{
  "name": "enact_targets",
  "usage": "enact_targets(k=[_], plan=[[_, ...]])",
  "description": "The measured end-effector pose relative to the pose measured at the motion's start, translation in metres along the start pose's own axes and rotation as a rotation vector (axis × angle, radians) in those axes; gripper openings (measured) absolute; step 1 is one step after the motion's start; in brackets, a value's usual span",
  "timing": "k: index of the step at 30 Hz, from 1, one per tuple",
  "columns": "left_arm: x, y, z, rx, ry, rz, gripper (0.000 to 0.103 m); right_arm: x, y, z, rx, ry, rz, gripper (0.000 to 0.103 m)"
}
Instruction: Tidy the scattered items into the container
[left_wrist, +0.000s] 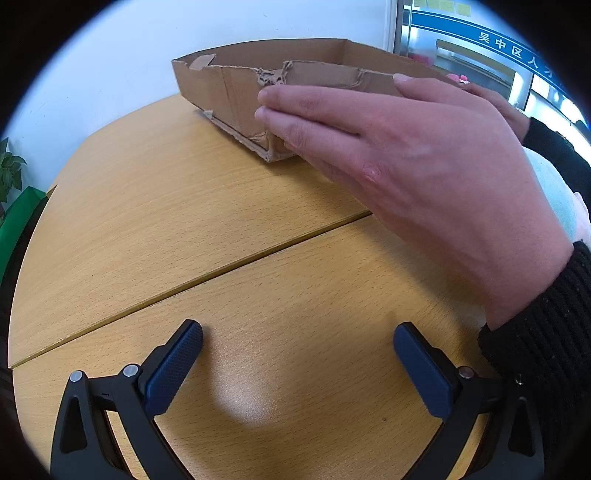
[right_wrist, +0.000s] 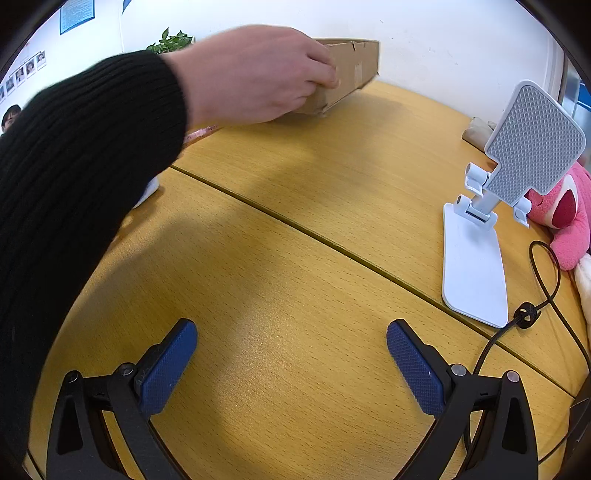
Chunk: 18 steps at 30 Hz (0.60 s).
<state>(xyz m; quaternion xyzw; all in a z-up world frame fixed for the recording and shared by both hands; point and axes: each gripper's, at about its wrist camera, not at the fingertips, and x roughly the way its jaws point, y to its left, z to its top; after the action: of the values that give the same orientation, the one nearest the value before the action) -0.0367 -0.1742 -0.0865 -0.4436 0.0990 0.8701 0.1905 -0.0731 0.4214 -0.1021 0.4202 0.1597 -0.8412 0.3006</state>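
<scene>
Spanning both views, wooden table (right_wrist: 295, 258) meets white wall (left_wrist: 110, 55) behind cardboard box (left_wrist: 229, 96)

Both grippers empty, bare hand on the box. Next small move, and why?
Probably hold both grippers in place until the hand leaves the cardboard box. Left gripper and right gripper are open above bare table, and the hand grips the box's near wall, so the container may shift.

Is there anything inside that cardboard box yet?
From here only the cardboard box rim and upper inner walls show, bare. Its floor is hidden by the near wall and a person's hand.
</scene>
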Motion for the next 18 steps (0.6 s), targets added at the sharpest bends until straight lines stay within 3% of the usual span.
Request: enact_targets(k=[18], plan=[[-0.0001,-0.0015,0.0003,0.000,0.000,0.000,0.103,0.0002,-0.0005,-0.0005,0.000,0.000,0.000,0.103]])
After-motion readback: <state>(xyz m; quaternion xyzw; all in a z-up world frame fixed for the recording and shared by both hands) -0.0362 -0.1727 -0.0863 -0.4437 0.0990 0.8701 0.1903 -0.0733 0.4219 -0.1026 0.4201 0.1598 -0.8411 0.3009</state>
